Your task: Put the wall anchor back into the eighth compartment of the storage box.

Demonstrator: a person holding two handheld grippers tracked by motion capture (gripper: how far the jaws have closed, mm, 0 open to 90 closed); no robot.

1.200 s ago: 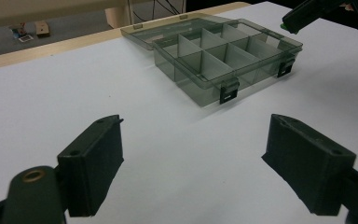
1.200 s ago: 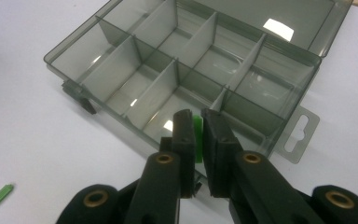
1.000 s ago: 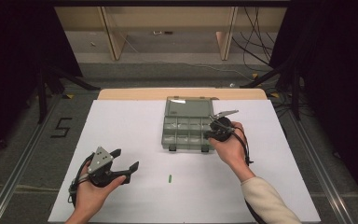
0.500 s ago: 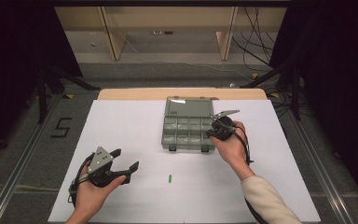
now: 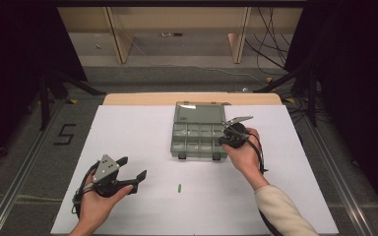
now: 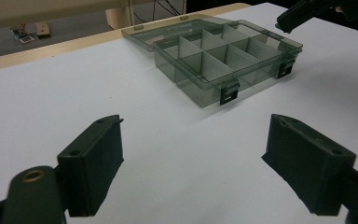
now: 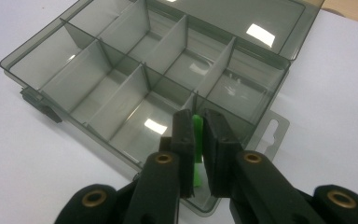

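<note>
The work in hand looks like sorting small green pieces into the smoky transparent compartment box [image 5: 198, 136], which sits open near the middle of the white tabletop [image 5: 128, 132] with its lid laid back flat.

The right gripper [image 7: 196, 135] has its fingers clamped on a small green piece [image 7: 197, 128], and it hangs over the box's near right corner, above one of the front compartments. The piece is not yet released; every compartment that shows in the right gripper view looks empty, so by my reading no piece has been stowed so far.

A second green piece [image 5: 179, 188] lies on the tabletop in front of the box, well apart from it and between the two hands. The left gripper [image 5: 128, 175] rests low at the near left, its fingers spread wide and holding nothing, pointed toward the box.

I judge the task to be in its early part: the first piece is carried and about to be dropped, and the loose one remains to be fetched.
</note>
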